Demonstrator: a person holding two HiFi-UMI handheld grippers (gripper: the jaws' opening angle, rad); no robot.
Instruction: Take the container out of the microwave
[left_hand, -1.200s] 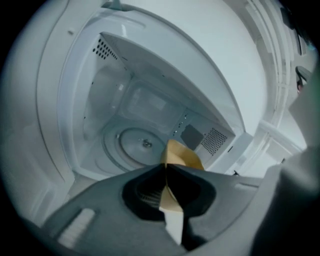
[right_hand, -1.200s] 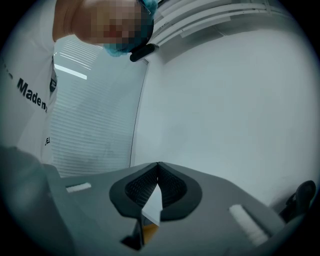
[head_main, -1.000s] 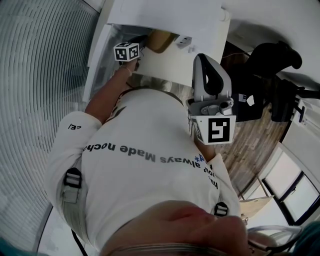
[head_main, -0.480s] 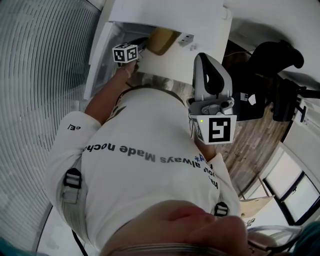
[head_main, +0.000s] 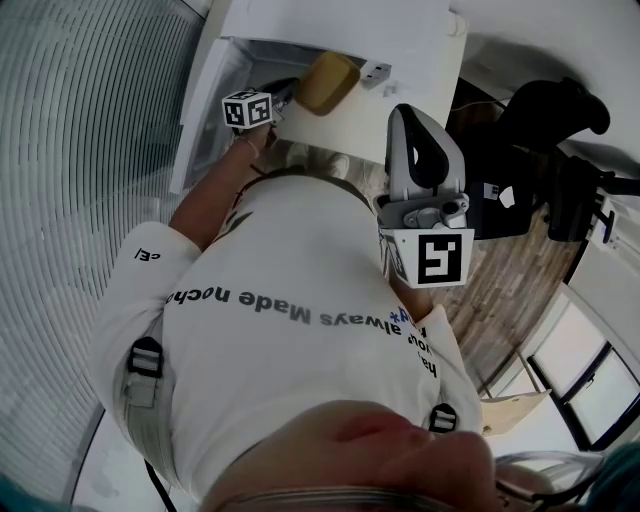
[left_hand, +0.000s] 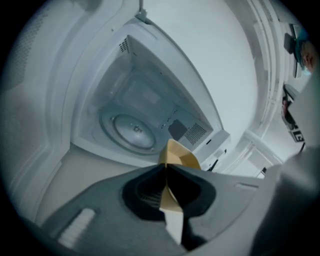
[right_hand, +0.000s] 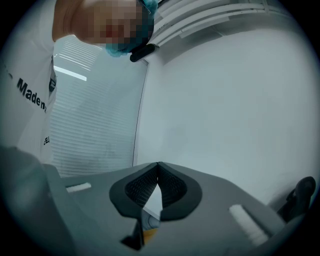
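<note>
The white microwave (left_hand: 150, 95) stands open, with its glass turntable (left_hand: 132, 131) bare inside. My left gripper (left_hand: 166, 167) is shut on the rim of a tan paper container (left_hand: 181, 156), holding it just outside the microwave's opening. In the head view the container (head_main: 328, 82) hangs over the white counter (head_main: 340, 130), to the right of the left gripper (head_main: 285, 97). My right gripper (right_hand: 158, 166) is shut with nothing between its jaws and points at a blank white wall; in the head view the right gripper (head_main: 420, 150) is held in front of the person's chest.
Ribbed blinds (head_main: 80, 150) fill the left side. Black equipment (head_main: 540, 120) stands to the right over a wooden floor (head_main: 510, 290). The person's white shirt (head_main: 280, 310) fills the middle of the head view.
The tan container has come further out of the microwave and shows more fully over the counter. The left gripper's marker cube shifted slightly. The right gripper stayed still.
</note>
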